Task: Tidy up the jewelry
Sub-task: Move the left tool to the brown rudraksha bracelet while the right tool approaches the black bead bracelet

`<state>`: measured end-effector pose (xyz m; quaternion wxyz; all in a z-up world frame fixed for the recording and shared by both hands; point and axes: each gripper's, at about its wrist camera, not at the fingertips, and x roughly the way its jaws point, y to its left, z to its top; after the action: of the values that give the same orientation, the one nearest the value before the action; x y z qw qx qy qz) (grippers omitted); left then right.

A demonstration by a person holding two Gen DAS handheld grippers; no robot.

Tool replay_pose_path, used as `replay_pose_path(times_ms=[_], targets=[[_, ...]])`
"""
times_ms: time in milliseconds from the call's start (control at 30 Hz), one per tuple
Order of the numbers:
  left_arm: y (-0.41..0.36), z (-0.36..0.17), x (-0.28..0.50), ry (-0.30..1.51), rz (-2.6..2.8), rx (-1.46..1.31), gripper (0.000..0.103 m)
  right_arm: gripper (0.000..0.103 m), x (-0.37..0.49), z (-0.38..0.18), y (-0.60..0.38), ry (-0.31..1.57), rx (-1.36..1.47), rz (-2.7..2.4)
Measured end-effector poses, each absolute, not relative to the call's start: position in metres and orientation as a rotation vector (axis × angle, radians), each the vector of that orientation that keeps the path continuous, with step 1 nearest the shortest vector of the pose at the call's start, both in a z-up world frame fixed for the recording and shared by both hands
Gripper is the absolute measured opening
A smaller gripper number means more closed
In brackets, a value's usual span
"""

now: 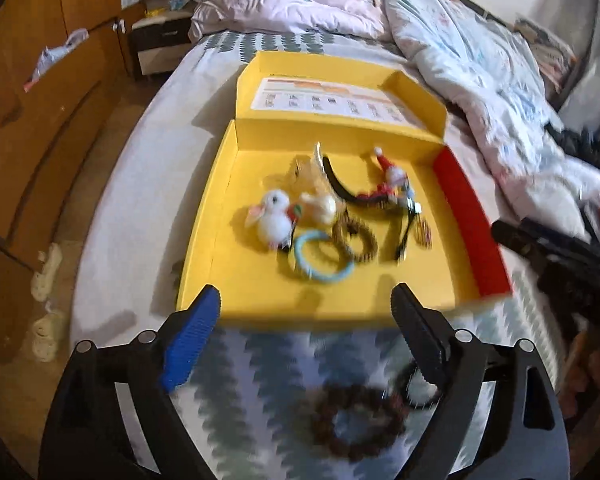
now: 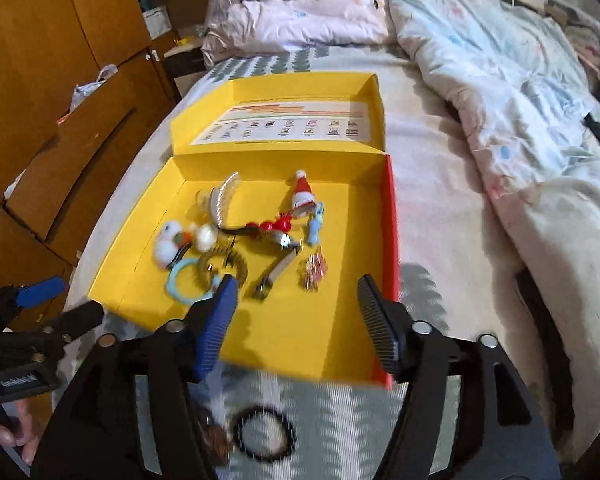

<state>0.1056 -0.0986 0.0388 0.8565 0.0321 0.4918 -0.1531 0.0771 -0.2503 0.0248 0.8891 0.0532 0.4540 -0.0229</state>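
Note:
An open yellow box (image 1: 260,292) (image 2: 300,340) lies on the bed and holds several pieces: a white bunny clip (image 1: 274,216), a blue ring (image 1: 324,260) (image 2: 180,280), a brown coil tie (image 1: 356,236), a Santa clip (image 1: 392,180) (image 2: 302,196) and a metal clip (image 2: 276,276). On the sheet near me lie a brown bead bracelet (image 1: 356,420) and a black hair tie (image 1: 416,388) (image 2: 262,432). My left gripper (image 1: 306,320) is open and empty above the bracelet. My right gripper (image 2: 296,312) is open and empty over the box's near edge.
A rumpled quilt (image 1: 480,80) (image 2: 520,100) covers the bed's far and right side. Wooden cabinets (image 1: 40,120) (image 2: 60,100) stand to the left. The right gripper shows at the right edge of the left wrist view (image 1: 560,256); the left gripper shows at lower left in the right wrist view (image 2: 28,320).

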Motion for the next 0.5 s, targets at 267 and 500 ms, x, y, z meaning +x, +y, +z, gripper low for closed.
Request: replay_pose_path(times_ms=[267, 500], targets=[[-0.089, 0.0, 0.044, 1.022, -0.219, 0.2, 0.088, 0.071, 0.009, -0.012, -0.238, 1.037, 0.014, -0.06], [-0.093, -0.041, 0.039, 1.148, -0.245, 0.225, 0.088, 0.071, -0.006, -0.045, -0.24, 1.12, 0.055, -0.064]])
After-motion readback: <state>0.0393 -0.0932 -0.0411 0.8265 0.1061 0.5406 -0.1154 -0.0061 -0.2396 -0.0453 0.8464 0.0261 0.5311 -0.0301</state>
